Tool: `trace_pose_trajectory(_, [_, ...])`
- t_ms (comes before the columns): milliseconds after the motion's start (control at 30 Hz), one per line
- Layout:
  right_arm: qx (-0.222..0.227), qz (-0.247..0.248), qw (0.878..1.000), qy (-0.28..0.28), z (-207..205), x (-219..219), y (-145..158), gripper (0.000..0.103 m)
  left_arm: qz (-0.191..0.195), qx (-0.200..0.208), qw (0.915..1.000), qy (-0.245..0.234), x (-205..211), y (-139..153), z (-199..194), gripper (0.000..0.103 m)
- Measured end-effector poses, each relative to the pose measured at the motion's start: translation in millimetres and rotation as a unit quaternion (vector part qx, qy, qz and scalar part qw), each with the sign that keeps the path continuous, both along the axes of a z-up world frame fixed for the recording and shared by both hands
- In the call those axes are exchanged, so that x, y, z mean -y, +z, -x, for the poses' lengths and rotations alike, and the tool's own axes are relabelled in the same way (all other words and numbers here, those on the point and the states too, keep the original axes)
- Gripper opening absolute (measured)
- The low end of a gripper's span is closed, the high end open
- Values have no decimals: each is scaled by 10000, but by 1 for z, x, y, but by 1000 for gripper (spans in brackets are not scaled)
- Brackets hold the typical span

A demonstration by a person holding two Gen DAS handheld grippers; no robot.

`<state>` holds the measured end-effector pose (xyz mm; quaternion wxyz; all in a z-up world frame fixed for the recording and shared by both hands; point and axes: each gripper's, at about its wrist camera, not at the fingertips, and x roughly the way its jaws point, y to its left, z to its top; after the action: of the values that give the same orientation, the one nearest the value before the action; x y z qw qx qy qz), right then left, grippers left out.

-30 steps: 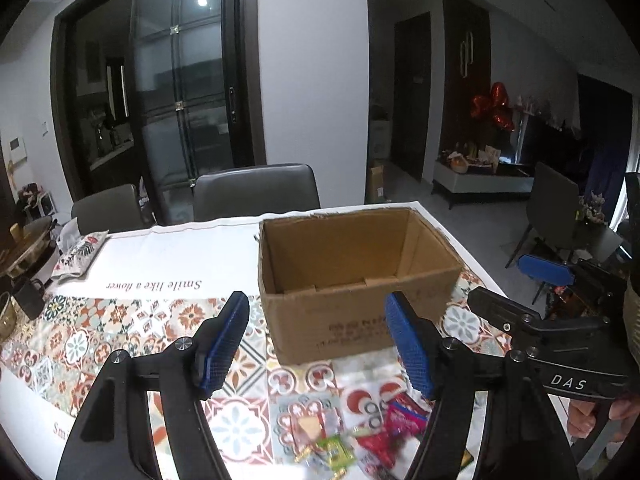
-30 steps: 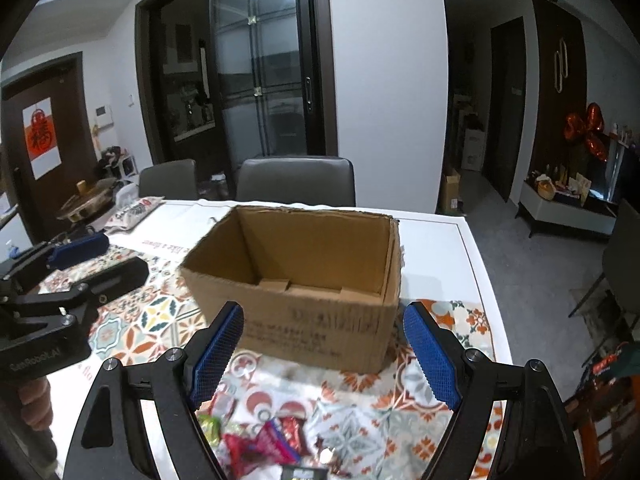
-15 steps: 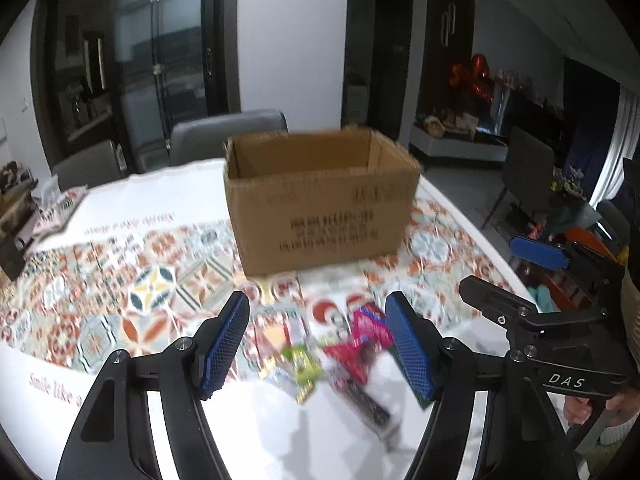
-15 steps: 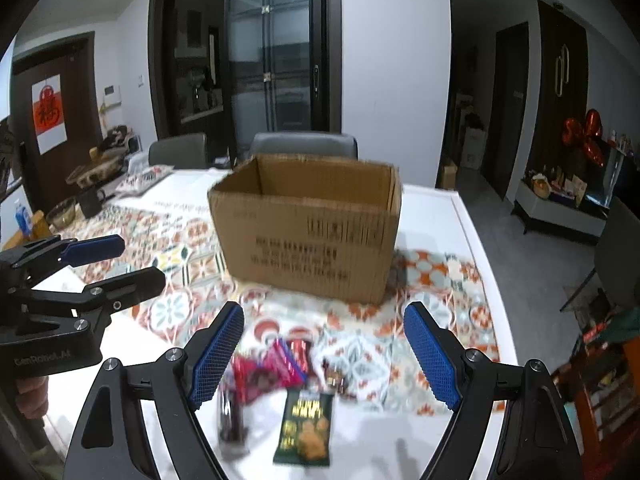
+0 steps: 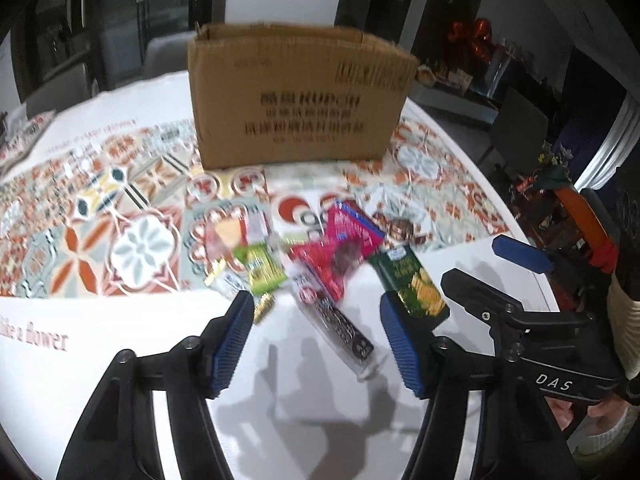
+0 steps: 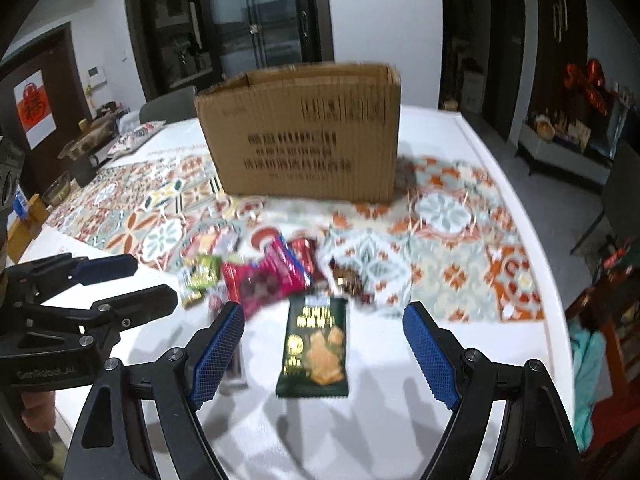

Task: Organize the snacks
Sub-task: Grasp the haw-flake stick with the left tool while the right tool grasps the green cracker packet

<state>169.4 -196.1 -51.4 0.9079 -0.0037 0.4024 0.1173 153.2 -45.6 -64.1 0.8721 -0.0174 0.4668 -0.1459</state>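
Left wrist view: the left tongs hang wide apart and empty over the white edge of the worktop, just above a long dark snack bar that lies between the two blue pads. Beyond it sits the snack pile: a red packet, a small green packet, a pale yellow-and-pink packet and a dark green cracker bag beside the right-hand pad. The cardboard box stands behind the pile on the patterned tablecloth, its open top facing up, most likely so the snacks can be dropped in from above. The right tongs reach in from the right edge, also gaping. The box's inside is hidden from this low angle, and motion blur smears the printing on the packets.

Right wrist view: the right tongs are spread wide with nothing held, the dark green cracker bag lying flat between the pads, which suggests it is the intended pick. The red packet and green packet lie just past it, with the cardboard box further back. The left tongs enter at the left, open. The snack bar is mostly hidden behind the left pad, and a brown wrapper near the pile is too blurred to name.
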Motion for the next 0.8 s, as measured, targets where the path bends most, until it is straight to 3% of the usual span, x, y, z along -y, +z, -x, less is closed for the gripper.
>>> trace_pose_trajectory(433, [-533,-93,9985,-33,-11,0,-40,74,51,-693,9976,14,10,-46,-20,44])
trace_pose_trajectory(800, [-638,7,9980,-15,-22,-7,-51,69,-210,-663,9976,-28,16,-55,-26,34])
